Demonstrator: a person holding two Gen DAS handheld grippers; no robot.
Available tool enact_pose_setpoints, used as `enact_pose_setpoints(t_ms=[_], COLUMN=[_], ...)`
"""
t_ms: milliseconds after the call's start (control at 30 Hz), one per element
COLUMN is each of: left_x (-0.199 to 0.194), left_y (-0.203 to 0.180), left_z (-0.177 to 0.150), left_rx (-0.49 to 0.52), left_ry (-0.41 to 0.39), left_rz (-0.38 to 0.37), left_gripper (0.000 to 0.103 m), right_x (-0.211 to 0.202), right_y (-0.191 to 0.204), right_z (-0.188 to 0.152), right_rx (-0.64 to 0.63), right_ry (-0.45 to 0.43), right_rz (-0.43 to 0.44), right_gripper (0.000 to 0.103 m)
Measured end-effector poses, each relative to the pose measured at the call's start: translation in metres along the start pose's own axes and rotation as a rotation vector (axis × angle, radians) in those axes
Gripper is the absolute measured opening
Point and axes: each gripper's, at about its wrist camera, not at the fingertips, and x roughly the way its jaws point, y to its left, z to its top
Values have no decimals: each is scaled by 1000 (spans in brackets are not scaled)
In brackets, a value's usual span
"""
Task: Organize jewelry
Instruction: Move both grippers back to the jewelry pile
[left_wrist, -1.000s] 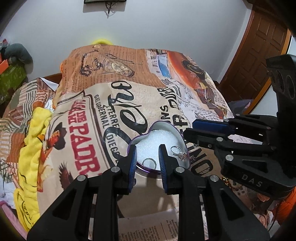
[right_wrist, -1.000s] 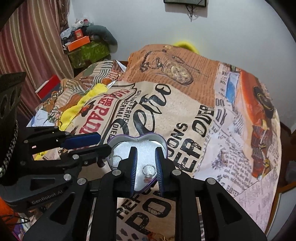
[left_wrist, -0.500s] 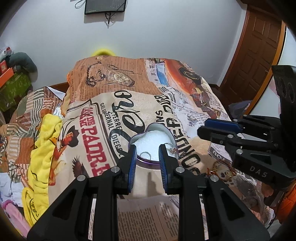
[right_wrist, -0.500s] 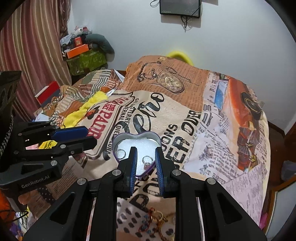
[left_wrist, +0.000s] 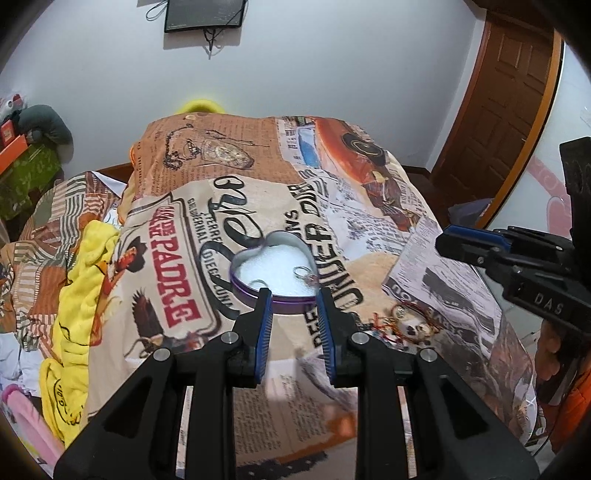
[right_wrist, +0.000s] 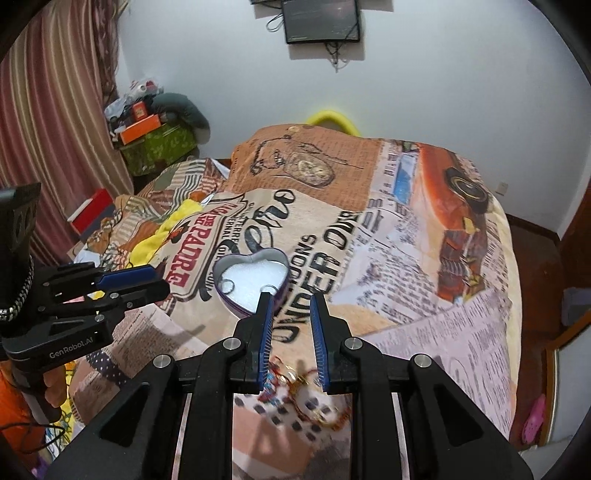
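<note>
Here, two grippers hang over a bedspread (left_wrist: 369, 229) with a heart tin (left_wrist: 275, 269) at its middle.

The left gripper (left_wrist: 295, 295) and right gripper (right_wrist: 291, 299) both have jaws spread, holding nothing. The tin, lined in white, sits at 12 o'clock from the left gripper and at 11 o'clock from the right. Two rings (right_wrist: 227, 285) lie inside it. A tangle of bracelets (left_wrist: 406, 321) lies on the spread at 4 o'clock from the tin, under the right gripper.

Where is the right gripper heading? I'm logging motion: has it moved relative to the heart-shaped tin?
Yes. The right gripper has pulled back from the heart-shaped tin and shifted right, now above the bracelets.
</note>
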Motion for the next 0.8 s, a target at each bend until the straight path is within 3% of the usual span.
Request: enact_pose_setpoints(t_ms=[167, 800], left_x=[5, 63], left_y=[-20, -62], left_z=[-5, -36], left_rx=[28, 60], left_ry=[21, 177], left_rz=[-18, -77], left_gripper=[24, 24], right_x=[-13, -4], right_y=[-20, -51], right_z=[-13, -68], right_rx=[37, 82], right_ry=[-16, 80], right_rz=[-35, -51], right_gripper=[33, 33])
